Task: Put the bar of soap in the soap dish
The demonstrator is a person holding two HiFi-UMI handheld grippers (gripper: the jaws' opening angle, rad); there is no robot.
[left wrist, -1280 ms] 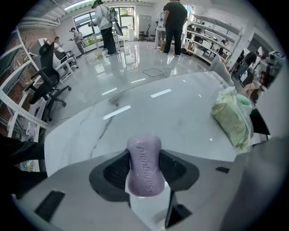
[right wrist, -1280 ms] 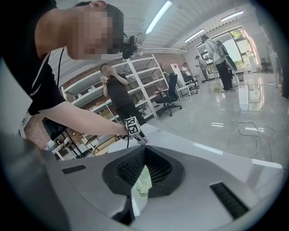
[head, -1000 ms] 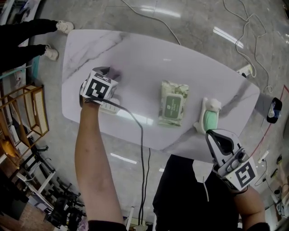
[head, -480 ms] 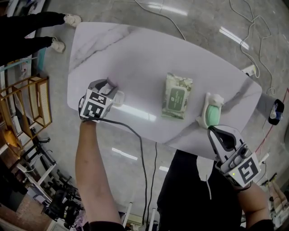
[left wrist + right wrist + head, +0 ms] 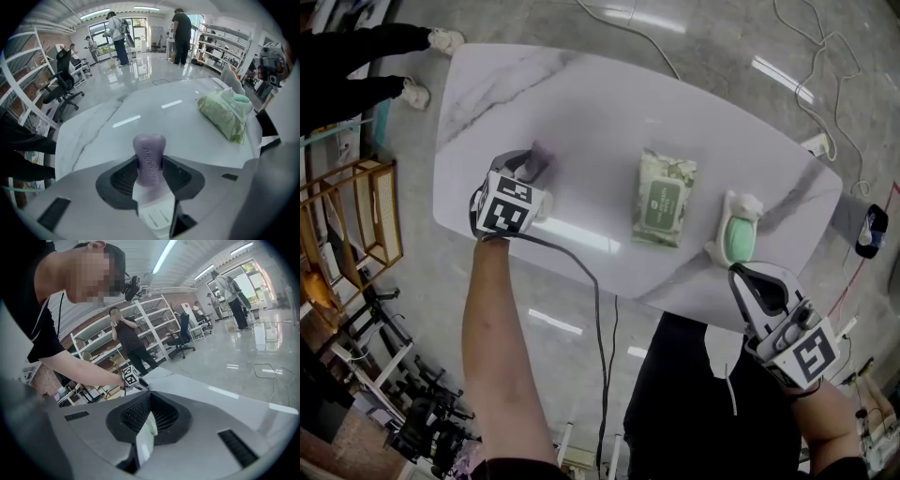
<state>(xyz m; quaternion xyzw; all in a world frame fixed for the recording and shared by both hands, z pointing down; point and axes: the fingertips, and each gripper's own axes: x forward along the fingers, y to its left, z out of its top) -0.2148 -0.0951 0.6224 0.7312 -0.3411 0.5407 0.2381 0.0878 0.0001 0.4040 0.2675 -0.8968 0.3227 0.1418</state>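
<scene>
Left gripper (image 5: 523, 169) points steeply down over the left part of the white marble table (image 5: 600, 103). Its jaws are closing on the purple soap bar (image 5: 149, 157), with the pads against both of its sides and the bar standing on end between them

Soap dish (image 5: 746, 210) is white with a green insert and sits at the right end of the table, well apart from the bar

Pack of wet wipes (image 5: 664, 197) lies flat on the table between bar and dish, right on the straight line across. Nothing else sits on the tabletop

Right gripper (image 5: 739, 279) hangs off the near table edge, just beside the dish, jaws pressed together with nothing between them

Black cable (image 5: 581, 267) trails from the left gripper over the near edge. Another person's shoes (image 5: 427, 66) are by the far left corner, and a wooden shelf (image 5: 356, 225) stands left of the table
</scene>
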